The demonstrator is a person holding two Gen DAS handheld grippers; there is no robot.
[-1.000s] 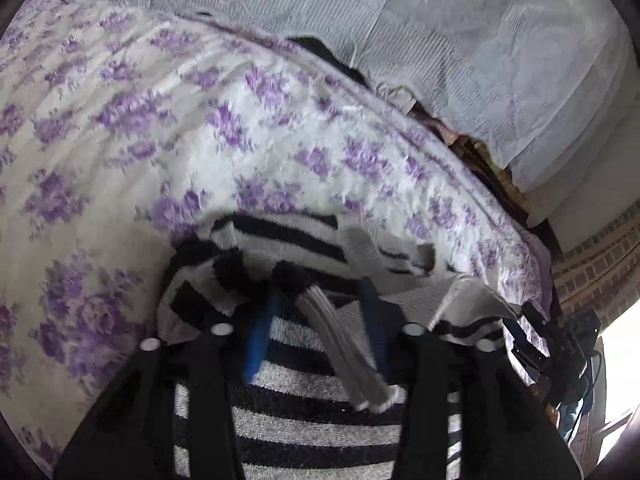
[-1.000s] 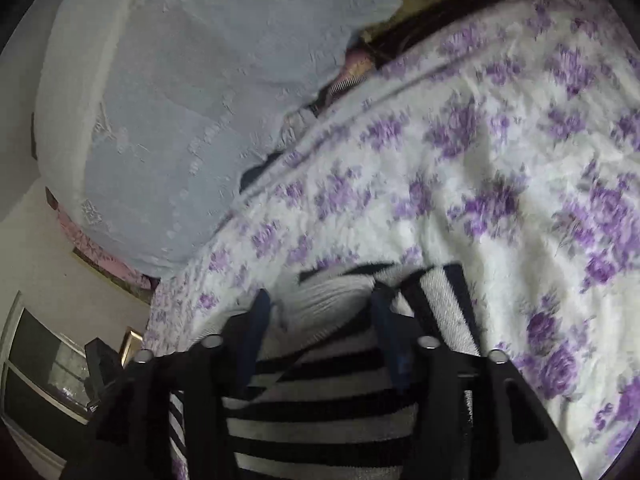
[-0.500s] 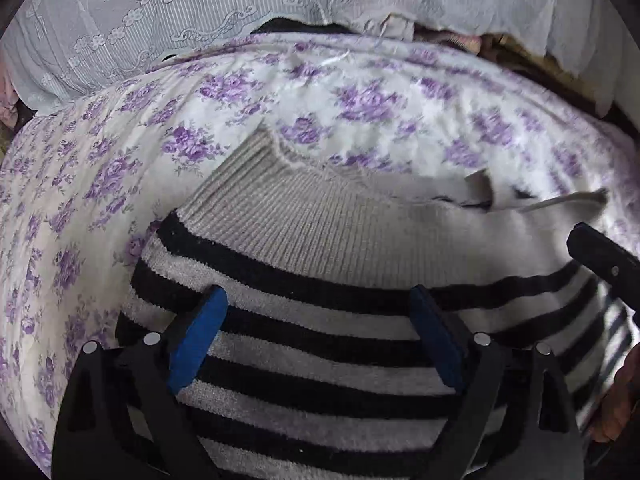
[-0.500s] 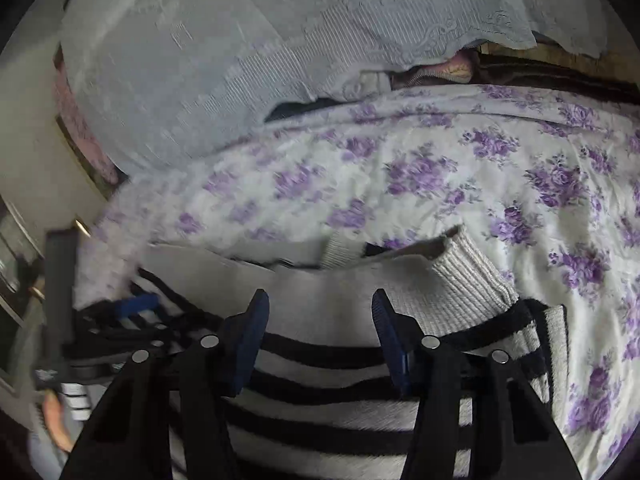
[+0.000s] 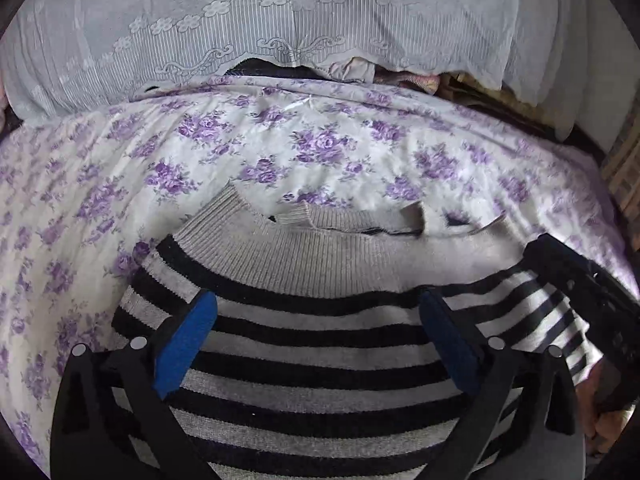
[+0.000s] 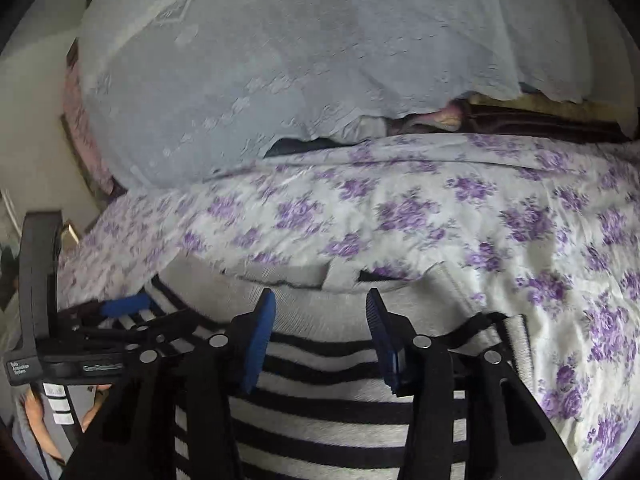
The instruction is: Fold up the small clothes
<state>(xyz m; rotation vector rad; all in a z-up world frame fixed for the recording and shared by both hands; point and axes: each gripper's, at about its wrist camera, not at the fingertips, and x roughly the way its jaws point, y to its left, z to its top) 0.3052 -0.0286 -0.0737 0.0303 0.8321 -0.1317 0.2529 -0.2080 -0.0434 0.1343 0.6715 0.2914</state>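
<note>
The striped sweater [image 5: 320,344] is lying flat on the flowered bedspread [image 5: 280,152], right under both grippers. The left gripper [image 5: 318,332] has just opened wide and holds nothing; the right gripper [image 6: 320,336] is half open, also empty (sleeves look tucked in, but I can't tell for sure). Probably at least one more fold to go.

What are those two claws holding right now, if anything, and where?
Nothing. The left claw has just been opening and stands wide over the striped sweater; the right claw has just been closing, with a gap, pinching no fabric.
</note>
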